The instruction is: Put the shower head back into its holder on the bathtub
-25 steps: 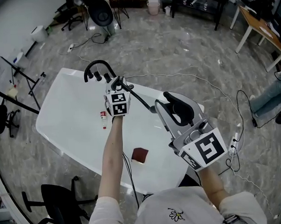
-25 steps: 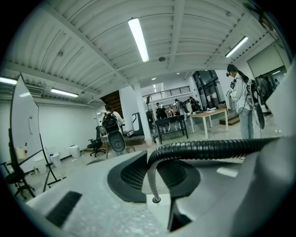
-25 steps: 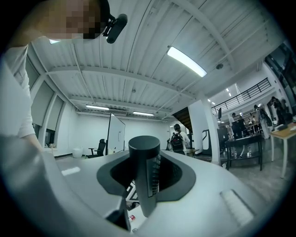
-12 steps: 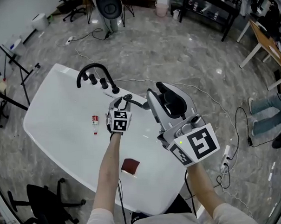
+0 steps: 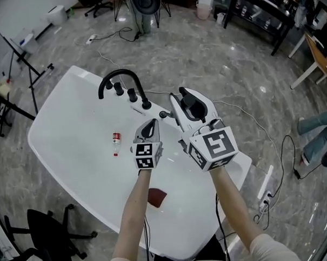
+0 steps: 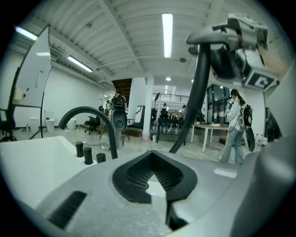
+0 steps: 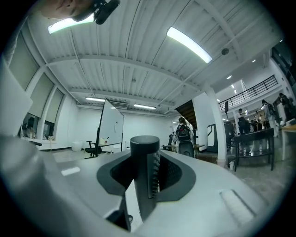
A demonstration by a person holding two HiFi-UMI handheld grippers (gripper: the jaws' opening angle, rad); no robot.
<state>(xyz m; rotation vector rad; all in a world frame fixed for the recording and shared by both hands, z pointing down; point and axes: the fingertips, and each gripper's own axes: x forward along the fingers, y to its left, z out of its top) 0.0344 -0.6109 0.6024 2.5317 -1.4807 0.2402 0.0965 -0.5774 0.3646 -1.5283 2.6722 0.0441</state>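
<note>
**Bathtub, hand shower in transit:** Over the past second the right gripper (image 5: 186,99) has swung in from the tub's right end to its far rim. The left gripper (image 5: 150,125) has dropped back from the faucet toward the person. Its jaws have just closed and now meet with nothing between them.

From left, a small red-capped bottle (image 5: 116,141) lies on the white bathtub (image 5: 71,131). The black arched faucet (image 6: 112,138) stands on the far rim, with black knobs (image 5: 132,94) in a row to its right. The left gripper hangs over the tub, just right of the bottle, pointing at that rim. A dark red cloth (image 5: 156,197) lies nearer the person.

Just beside the left gripper, on its right, the right gripper has its jaws partly apart, clamped on the black shower head (image 7: 144,155). The shower head stands upright between the pads. In the left gripper view it slopes down from that gripper toward the rim (image 6: 196,97). Its lower end is hidden, so whether it sits in a holder cannot be told.

At far right, a white power strip (image 5: 266,182) and a person's legs (image 5: 315,129) are on the grey floor.
</note>
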